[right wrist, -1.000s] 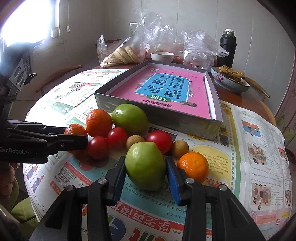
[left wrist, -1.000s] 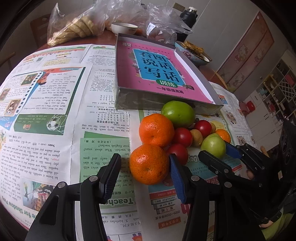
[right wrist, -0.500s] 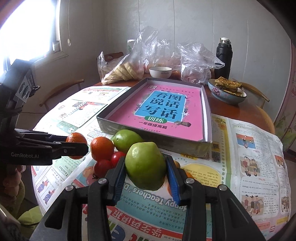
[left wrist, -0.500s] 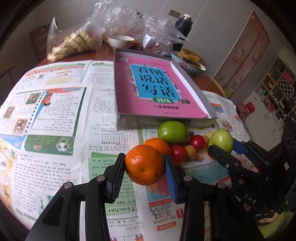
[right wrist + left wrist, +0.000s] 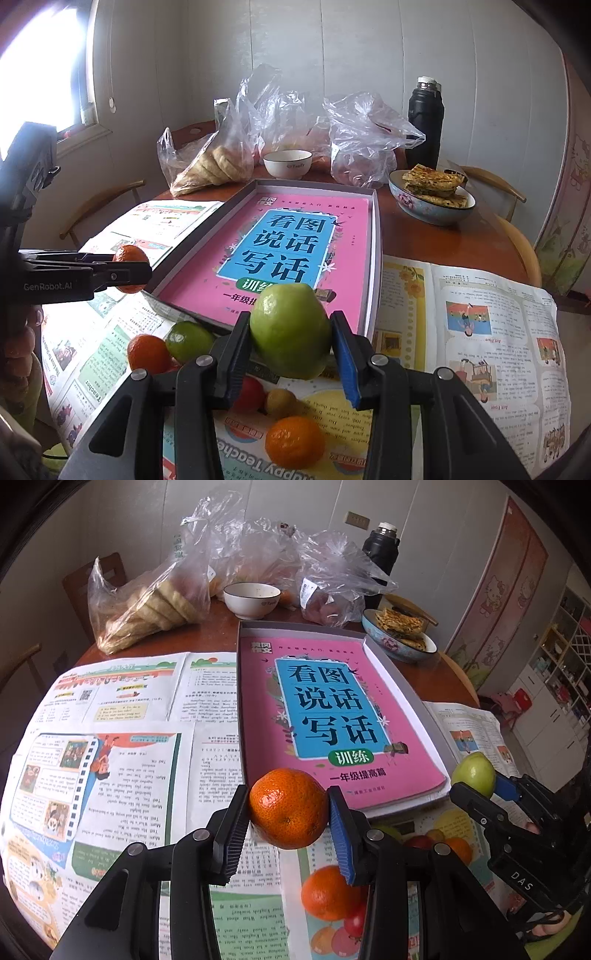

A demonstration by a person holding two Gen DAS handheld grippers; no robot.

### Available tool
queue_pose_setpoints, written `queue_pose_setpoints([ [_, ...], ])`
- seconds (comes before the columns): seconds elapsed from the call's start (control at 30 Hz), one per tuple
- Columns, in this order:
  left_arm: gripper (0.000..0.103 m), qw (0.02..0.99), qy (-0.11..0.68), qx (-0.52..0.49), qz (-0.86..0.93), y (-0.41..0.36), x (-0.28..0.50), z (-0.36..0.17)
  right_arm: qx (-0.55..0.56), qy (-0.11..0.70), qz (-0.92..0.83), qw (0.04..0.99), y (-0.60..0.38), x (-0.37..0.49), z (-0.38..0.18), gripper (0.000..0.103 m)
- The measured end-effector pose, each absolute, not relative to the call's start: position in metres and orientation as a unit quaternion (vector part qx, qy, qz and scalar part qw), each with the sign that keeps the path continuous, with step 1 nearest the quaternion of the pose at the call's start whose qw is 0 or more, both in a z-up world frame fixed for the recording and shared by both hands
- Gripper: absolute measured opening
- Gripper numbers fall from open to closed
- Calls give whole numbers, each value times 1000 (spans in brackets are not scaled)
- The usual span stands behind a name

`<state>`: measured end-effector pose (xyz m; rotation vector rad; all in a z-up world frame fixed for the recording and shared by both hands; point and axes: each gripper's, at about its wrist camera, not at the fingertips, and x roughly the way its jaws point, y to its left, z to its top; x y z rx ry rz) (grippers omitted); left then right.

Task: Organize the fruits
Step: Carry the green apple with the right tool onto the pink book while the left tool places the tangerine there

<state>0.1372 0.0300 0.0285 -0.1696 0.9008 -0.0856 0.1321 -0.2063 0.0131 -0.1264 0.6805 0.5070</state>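
left gripper: jaws just closed, now pinching a mandarin between the pads, raised off the newspaper. right gripper: clamped on a green guava, also raised. shallow box lies beyond both sets of fingertips; remaining fruit pile sits below them. judged: carry begun.

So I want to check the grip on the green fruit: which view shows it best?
The right wrist view: the green fruit sits large and centred, clamped in the right gripper, both pads against its sides. The left wrist view shows the green fruit only small at the right edge, partly hidden by that gripper.
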Motion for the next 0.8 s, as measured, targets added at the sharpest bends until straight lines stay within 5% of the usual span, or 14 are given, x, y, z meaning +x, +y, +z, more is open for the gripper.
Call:
queue_pose_setpoints([
  [0.8,43,877,476,-52,-38,6,185,-9,-108,391,210,890,-185,182,-22,42],
])
